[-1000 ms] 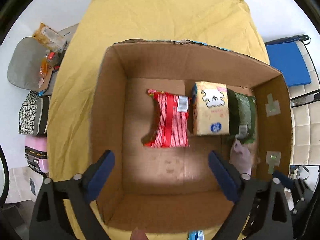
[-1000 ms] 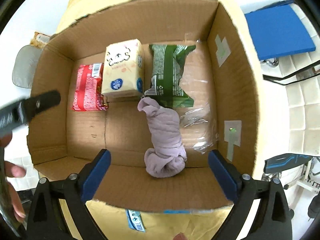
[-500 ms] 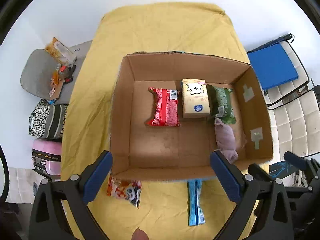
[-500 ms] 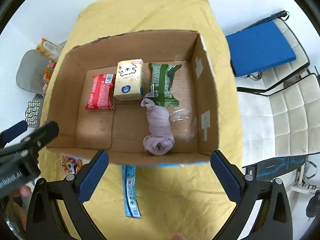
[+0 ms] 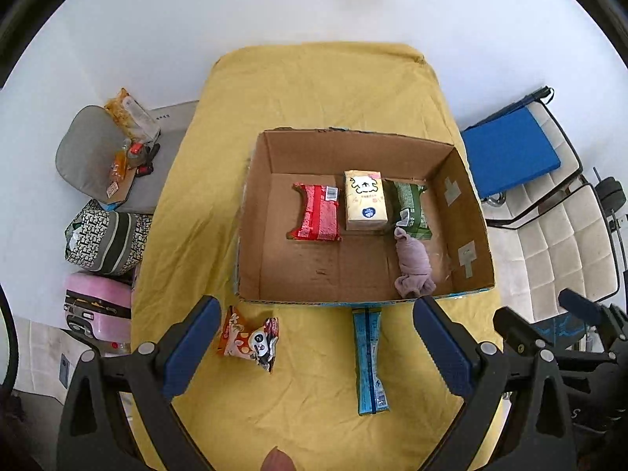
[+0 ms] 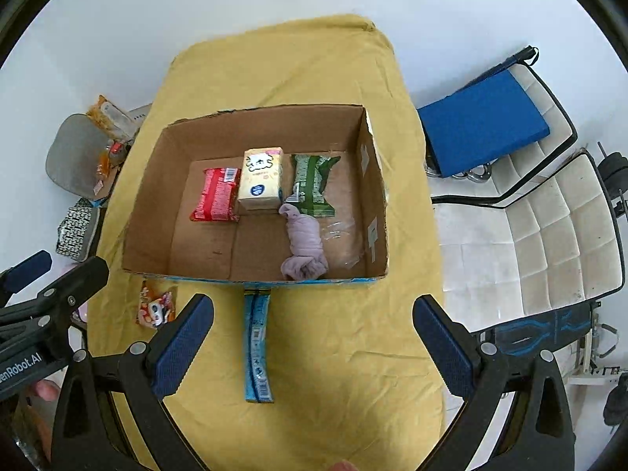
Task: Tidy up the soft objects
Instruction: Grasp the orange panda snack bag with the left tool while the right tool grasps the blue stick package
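White chair [image 6: 549,235] beside yellow-draped table [image 6: 314,70].

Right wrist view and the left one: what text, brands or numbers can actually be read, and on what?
"enRobot.AI": white lettering on the left gripper body at the right wrist view's left edge, first letters cut off.
Red packet: barcode label, print too small.
Cream tissue pack: cartoon face and blue round logo, writing unreadable.
Green packet: blurred.
Blue packet and orange panda packet on the yellow cloth: unreadable.
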A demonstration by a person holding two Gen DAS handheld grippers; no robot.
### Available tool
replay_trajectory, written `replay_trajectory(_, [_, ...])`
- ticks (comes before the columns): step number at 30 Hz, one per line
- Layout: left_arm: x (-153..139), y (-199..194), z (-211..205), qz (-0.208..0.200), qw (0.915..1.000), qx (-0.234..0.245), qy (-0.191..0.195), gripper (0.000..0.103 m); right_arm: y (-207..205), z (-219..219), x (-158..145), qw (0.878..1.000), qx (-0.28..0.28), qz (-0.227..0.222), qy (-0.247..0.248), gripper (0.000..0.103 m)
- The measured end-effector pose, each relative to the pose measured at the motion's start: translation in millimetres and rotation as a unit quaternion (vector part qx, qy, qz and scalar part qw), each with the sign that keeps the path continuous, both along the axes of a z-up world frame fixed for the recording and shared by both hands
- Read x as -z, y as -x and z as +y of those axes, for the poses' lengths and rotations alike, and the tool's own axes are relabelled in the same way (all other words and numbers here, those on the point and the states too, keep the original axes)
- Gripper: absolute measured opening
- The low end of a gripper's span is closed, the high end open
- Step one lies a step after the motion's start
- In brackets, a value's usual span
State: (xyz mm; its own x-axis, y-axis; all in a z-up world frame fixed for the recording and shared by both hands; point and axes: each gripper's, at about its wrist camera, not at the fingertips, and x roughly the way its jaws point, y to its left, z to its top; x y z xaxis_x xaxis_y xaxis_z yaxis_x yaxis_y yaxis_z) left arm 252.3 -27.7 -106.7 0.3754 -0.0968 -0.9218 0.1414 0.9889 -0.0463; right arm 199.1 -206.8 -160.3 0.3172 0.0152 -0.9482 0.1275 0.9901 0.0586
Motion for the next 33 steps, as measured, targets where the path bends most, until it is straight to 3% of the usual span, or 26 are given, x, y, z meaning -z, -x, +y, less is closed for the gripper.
replay_trajectory(5, [14.9, 7.8, 25.3, 0.014, 0.9993, -0.032, -0.017, 0.1, 5.6, 16.6, 25.9, 0.999, -0.016, 0.041, -0.02, 0.103])
replay_trajectory(13, [105.5, 17.2, 76.1, 0.102, 0.9884, -0.084, -0.076, 0.1, 4.4, 59.2, 159.1, 0.982, -0.028, 0.172, -0.077, 0.102])
replay_trajectory(17, [149.5, 12.6, 94.2, 0.141, 0.9815, -0.102, -0.079, 0.1, 0.8, 74.6, 215.2, 0.975, -0.012, 0.208, -0.079, 0.086])
replay_trajectory(21, [186.0, 2.3, 99.5, 0.176, 0.9756, -0.104, -0.079, 0.1, 2.0, 82.4, 244.6, 0.97, 0.001, 0.229, -0.082, 0.071])
replay_trajectory(22, [196.8, -1.1, 101.7, 0.196, 0.9721, -0.109, -0.068, 0.1, 1.9, 84.0, 242.5, 0.973, 0.0, 0.218, -0.073, 0.067])
replay_trajectory(26, [211.8, -6.1, 119.6, 0.226, 0.9617, -0.154, 0.005, 0.1, 4.9, 87.4, 240.1, 0.976, -0.002, 0.213, -0.054, 0.028])
replay_trajectory(28, [215.7, -5.6, 134.1, 0.237, 0.9502, -0.195, 0.058, 0.1, 9.5, 82.1, 239.9, 0.974, 0.002, 0.218, -0.065, 0.027])
replay_trajectory(33, [238.1, -2.7, 158.8, 0.265, 0.9047, -0.284, 0.175, 0.1, 20.7, 72.6, 239.5, 0.973, 0.007, 0.221, -0.063, 0.026])
